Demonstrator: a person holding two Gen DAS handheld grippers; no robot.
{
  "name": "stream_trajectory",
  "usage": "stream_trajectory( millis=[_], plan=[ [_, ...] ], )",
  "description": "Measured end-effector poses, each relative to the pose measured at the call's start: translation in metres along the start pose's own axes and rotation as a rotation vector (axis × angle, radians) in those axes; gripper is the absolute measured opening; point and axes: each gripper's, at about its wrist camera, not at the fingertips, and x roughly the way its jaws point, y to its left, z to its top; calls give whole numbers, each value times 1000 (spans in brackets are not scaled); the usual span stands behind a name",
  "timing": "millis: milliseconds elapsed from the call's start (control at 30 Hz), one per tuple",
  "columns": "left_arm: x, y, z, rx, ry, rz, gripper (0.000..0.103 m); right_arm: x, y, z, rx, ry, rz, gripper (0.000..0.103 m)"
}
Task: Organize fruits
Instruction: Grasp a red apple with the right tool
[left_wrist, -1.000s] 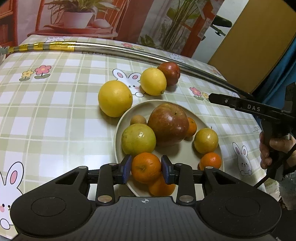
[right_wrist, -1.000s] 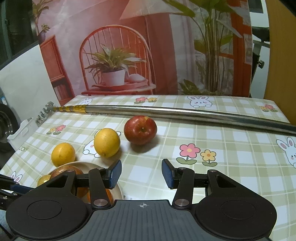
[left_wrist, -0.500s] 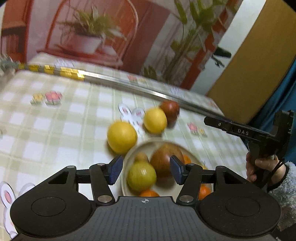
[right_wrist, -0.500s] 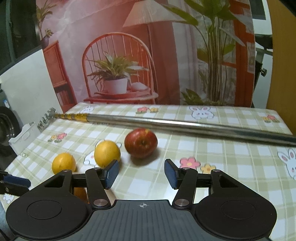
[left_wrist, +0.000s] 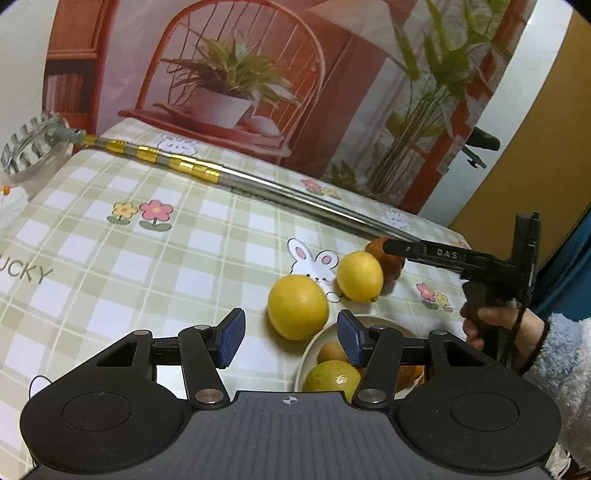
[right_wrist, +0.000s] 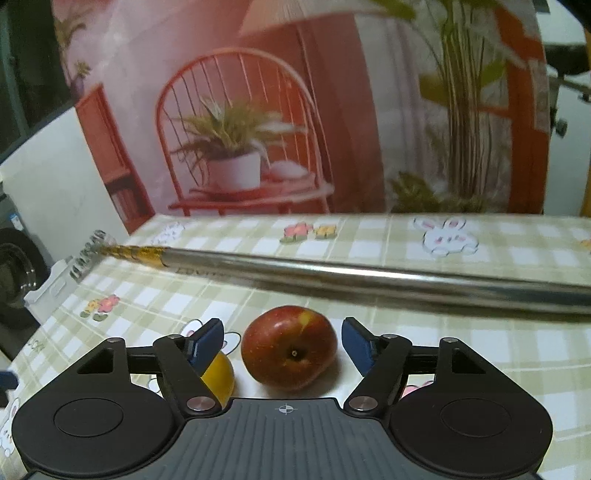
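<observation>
Red apple (right_wrist: 290, 349) sits on the checked tablecloth (right_wrist: 461, 339) right between the blue pads of the right gripper (right_wrist: 282, 345), which tilts down at it with jaws opening and clear of the skin on both sides. Just beside that apple lies a lemon (left_wrist: 360, 277), then a bigger yellow citrus (left_wrist: 297, 306) touching the rim of the cream plate (left_wrist: 314, 341). Near the apple, over the plate's edge, the left gripper (left_wrist: 288, 338) hovers angled down, parted and holding nothing, while a fuzzy-sleeved hand (left_wrist: 506, 328) grips the other tool's handle.
</observation>
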Motion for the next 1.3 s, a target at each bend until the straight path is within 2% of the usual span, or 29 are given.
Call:
stream_trajectory(
  millis=[300, 500, 600, 733, 1000, 1300],
  plan=[
    [5, 7, -3, -16, 10, 3, 57, 37, -8, -9, 90, 71, -2, 67],
    [3, 7, -3, -25, 4, 1, 57, 37, -9, -10, 117, 78, -1, 66],
    [0, 7, -3, -22, 0, 3, 57, 32, -5, -11, 101, 80, -38, 66],
    [-3, 3, -3, -11, -2, 6, 57, 14, -3, -13, 97, 66, -45, 66],
    [-14, -10, -4, 42, -7, 24, 57, -56, 16, -23, 72, 33, -13, 66],
    [-36, -24, -6, 111, -18, 37, 58, -122, 63, -59, 21, 105, 26, 66]
  ],
)
